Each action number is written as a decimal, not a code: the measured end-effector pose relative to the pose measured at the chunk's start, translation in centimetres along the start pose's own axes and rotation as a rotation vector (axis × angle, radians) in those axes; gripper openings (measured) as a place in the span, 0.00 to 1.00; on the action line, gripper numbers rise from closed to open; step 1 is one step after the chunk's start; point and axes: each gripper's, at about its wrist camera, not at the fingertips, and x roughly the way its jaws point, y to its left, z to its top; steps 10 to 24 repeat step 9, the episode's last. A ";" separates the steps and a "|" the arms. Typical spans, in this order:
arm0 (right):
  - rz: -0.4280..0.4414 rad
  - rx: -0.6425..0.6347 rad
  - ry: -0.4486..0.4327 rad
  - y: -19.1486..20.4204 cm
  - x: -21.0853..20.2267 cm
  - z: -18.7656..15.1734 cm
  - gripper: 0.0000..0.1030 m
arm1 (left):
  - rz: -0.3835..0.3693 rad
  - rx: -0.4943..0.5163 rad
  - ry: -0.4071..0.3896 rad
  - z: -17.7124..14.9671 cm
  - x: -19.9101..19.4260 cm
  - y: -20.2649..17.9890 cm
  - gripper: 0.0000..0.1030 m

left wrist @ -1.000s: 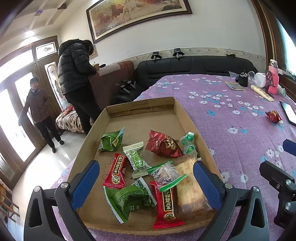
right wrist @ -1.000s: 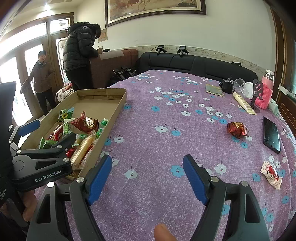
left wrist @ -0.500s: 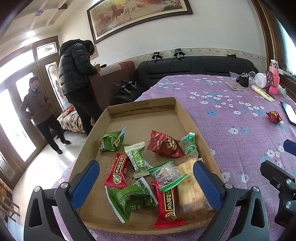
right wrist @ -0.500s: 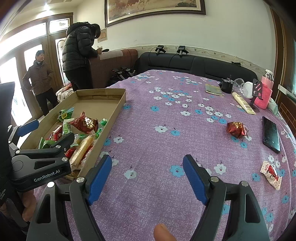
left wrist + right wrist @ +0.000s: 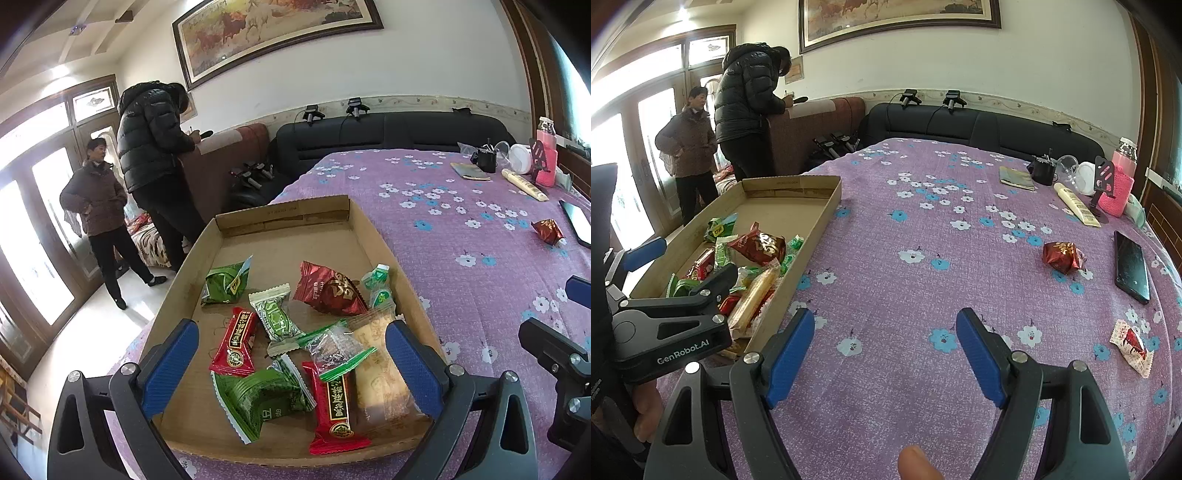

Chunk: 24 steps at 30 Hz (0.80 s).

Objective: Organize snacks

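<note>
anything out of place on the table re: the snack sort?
Yes. Two snacks lie loose on the purple cloth, outside the cardboard tray: a red foil pack beside the black phone, and a small white-and-red packet near the table's edge. The rest sit jumbled in the tray. Both grippers are open and hold nothing.

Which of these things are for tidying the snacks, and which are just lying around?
For the job:
- cardboard tray with wrapped snacks
- red foil snack loose on the cloth
- white-and-red snack packet loose on the cloth

Just lying about:
- black phone
- pink bottle
- black cup
- notebook
</note>
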 end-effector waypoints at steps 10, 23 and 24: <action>-0.003 0.038 0.008 -1.6 0.0 -0.1 0.76 | 0.062 -0.008 -0.018 0.1 -0.4 0.4 0.99; -0.003 0.038 0.008 -1.6 0.0 -0.1 0.76 | 0.062 -0.008 -0.018 0.1 -0.4 0.4 0.99; -0.003 0.038 0.008 -1.6 0.0 -0.1 0.76 | 0.062 -0.008 -0.018 0.1 -0.4 0.4 0.99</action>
